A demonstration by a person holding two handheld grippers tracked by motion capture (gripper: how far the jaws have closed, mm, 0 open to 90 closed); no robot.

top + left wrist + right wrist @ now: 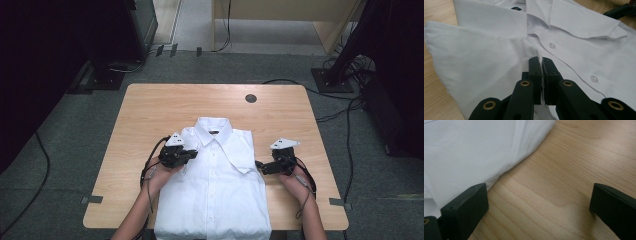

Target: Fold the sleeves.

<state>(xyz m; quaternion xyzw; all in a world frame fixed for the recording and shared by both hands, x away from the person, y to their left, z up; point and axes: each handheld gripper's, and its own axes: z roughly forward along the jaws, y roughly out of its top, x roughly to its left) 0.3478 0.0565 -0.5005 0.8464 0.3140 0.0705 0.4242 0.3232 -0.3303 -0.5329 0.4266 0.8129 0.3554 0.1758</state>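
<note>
Shirt point(215, 185) lies buttoned at the table's point(145, 105) near edge, left gripper point(541, 72) pinching its front fabric beside the placket — right gripper point(260, 165), jaws spread at the side edge, should probably grip before lifting.

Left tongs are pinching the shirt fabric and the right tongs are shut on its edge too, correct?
Not quite. The left tongs do pinch the shirt, but the right tongs are open: the right gripper view shows their jaws wide apart over bare table, beside the shirt's edge, gripping nothing.
</note>
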